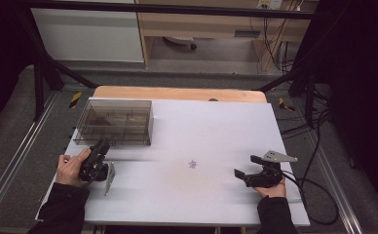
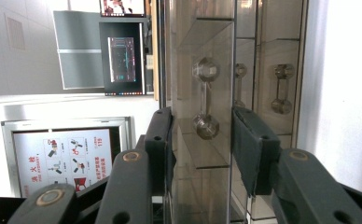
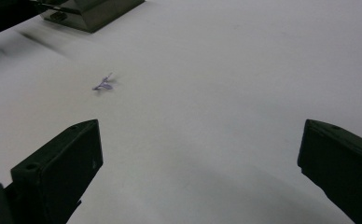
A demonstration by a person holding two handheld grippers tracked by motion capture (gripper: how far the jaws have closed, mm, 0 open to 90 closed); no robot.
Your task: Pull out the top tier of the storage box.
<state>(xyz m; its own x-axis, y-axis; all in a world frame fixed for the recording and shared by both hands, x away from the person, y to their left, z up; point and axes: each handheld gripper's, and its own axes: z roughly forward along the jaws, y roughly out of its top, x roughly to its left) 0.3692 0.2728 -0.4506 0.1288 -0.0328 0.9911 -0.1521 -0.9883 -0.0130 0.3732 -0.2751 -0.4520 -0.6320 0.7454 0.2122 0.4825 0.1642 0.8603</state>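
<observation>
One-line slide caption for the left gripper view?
Left gripper straddles the smoky clear compartment box's front edge at its latch.

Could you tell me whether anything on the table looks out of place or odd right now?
One thing: a tiny purple scrap lies alone mid-table, apart from the clear plastic box. What it is cannot be told. The box sits square and undamaged.

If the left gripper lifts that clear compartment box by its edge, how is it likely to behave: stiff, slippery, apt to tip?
The clear box looks like rigid plastic with internal dividers, so it should probably stay stiff. Its walls look smooth and glossy between the left gripper jaws, so it may slip. Held at one edge, the wide, flat box would likely tilt away from the grip, shifting the small metal parts inside.
</observation>
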